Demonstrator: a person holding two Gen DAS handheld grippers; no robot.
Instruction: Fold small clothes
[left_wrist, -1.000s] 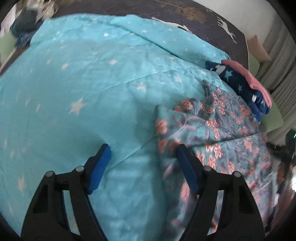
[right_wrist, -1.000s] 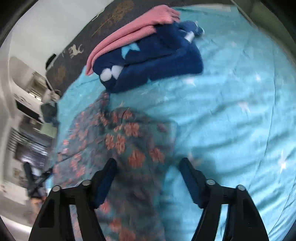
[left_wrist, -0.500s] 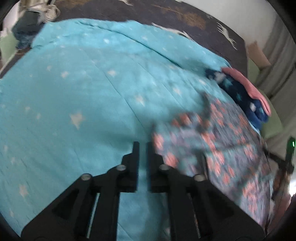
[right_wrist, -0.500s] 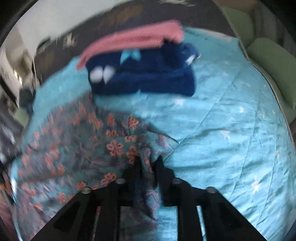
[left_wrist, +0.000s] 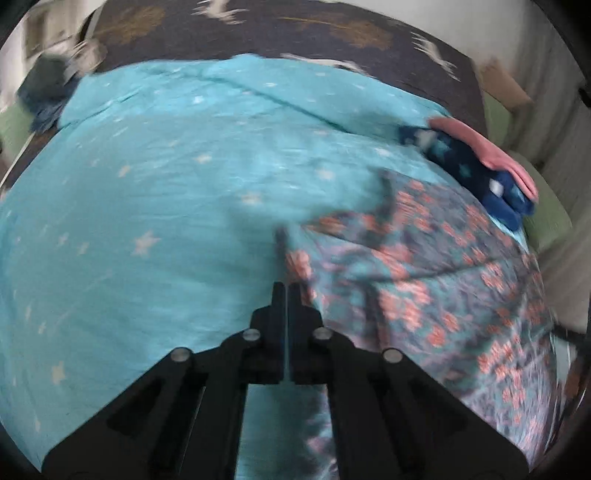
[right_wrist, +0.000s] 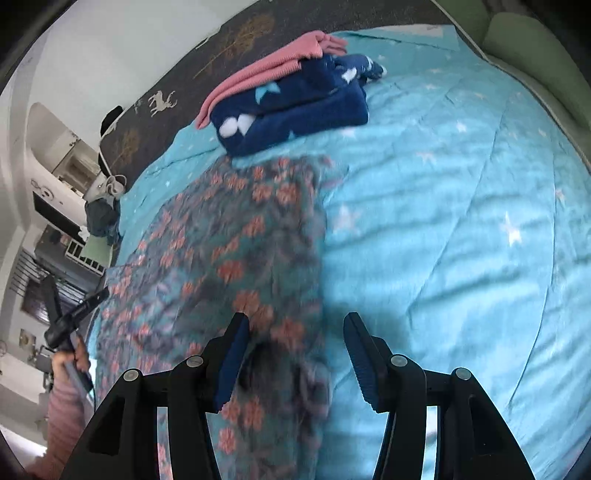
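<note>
Right gripper (right_wrist: 295, 354) released floral garment (right_wrist: 236, 258).

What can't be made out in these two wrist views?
- Left wrist: whether the shut left gripper pinches the floral garment; motion blur hides the contact.
- Right wrist: floral garment's near end, cut off by the frame and the open right gripper.
- Folded stack: item count.

- Bed under a turquoise star-print quilt (right_wrist: 461, 192).
- Floral garment (right_wrist: 236, 243) spread flat on top.
- Beyond it, folded navy star-print piece (right_wrist: 295, 110) with pink one (right_wrist: 258, 77) on top.
</note>
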